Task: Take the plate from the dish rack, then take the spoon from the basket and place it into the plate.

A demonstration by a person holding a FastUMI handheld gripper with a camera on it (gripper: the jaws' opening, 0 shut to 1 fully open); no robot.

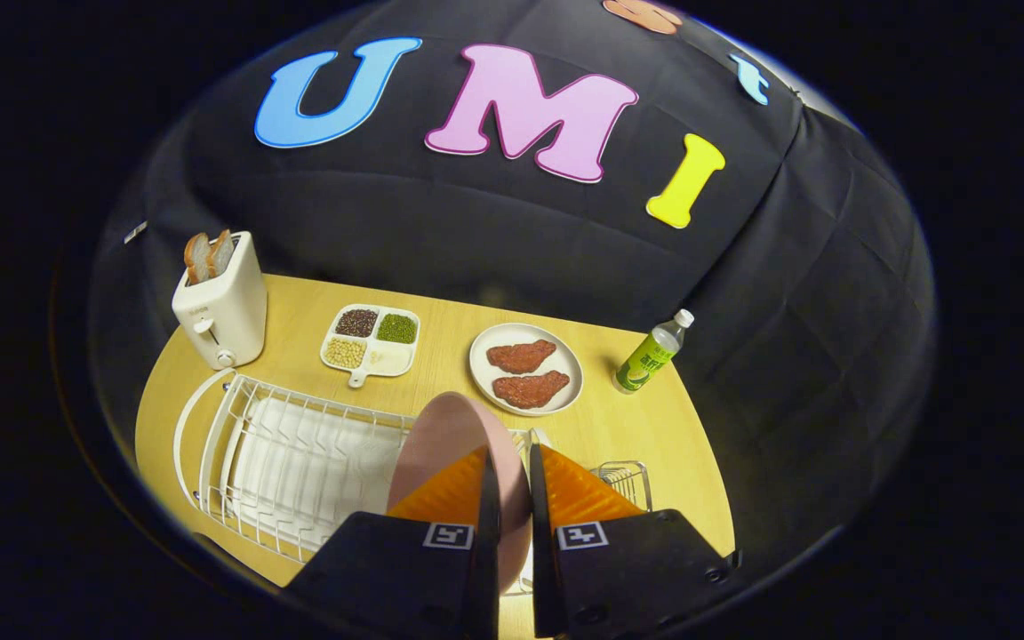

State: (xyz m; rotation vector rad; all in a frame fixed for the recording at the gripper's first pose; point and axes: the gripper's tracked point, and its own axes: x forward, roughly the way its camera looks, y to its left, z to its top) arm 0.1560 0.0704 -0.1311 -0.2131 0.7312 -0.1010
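A pink plate (450,436) stands on edge between my two fingers, at the right end of the white wire dish rack (236,444). My gripper (509,462) is shut on the plate's rim, one finger on each face. The plate rises a little above the rack's wires. A small wire basket (626,480) sits just right of my fingers, mostly hidden behind them; what it holds is hidden.
On the wooden table (654,427) beyond the rack stand a white toaster (223,311) with bread slices, a divided dish of beans (372,342), a white plate with two meat pieces (525,369), and a green bottle (650,356).
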